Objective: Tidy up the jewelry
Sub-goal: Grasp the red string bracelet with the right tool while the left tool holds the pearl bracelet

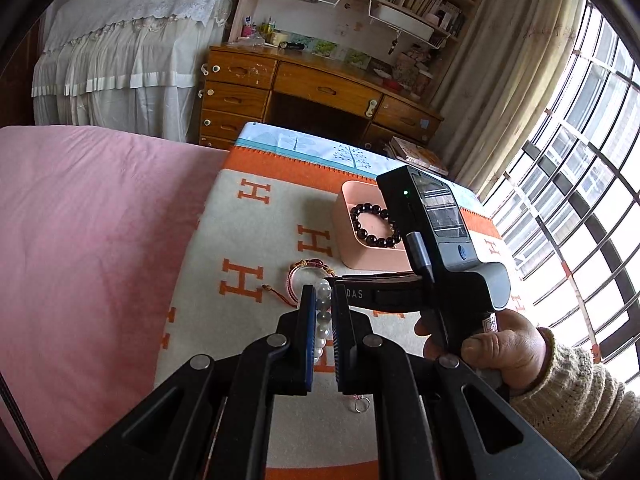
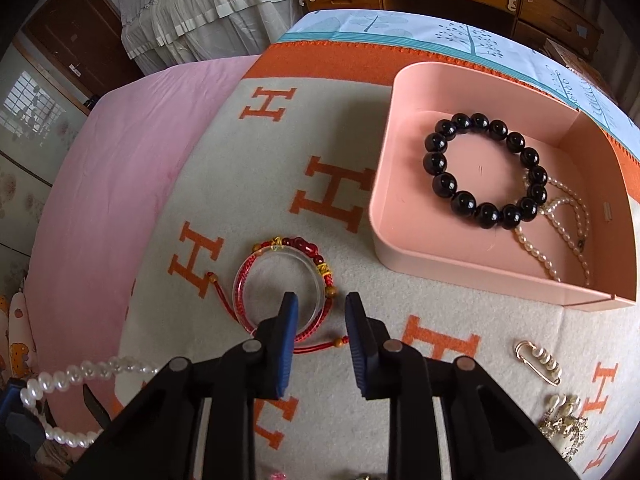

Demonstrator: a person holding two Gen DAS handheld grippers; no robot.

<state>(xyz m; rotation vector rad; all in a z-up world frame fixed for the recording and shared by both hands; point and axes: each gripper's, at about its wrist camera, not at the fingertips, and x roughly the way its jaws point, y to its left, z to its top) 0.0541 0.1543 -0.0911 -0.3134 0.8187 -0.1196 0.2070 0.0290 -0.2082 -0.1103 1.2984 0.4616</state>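
Observation:
My left gripper is shut on a white pearl strand, held above the blanket; the strand also hangs at the lower left of the right wrist view. My right gripper is open and empty, low over the clear bangle with red cord bracelet, one finger inside the ring. The pink tray holds a black bead bracelet and a pearl necklace. In the left wrist view the tray lies beyond the right gripper's body.
A pearl safety-pin brooch and a gold cluster of earrings lie on the H-patterned blanket at the right. A small ring lies under my left gripper. A pink bedsheet lies to the left, a wooden desk beyond.

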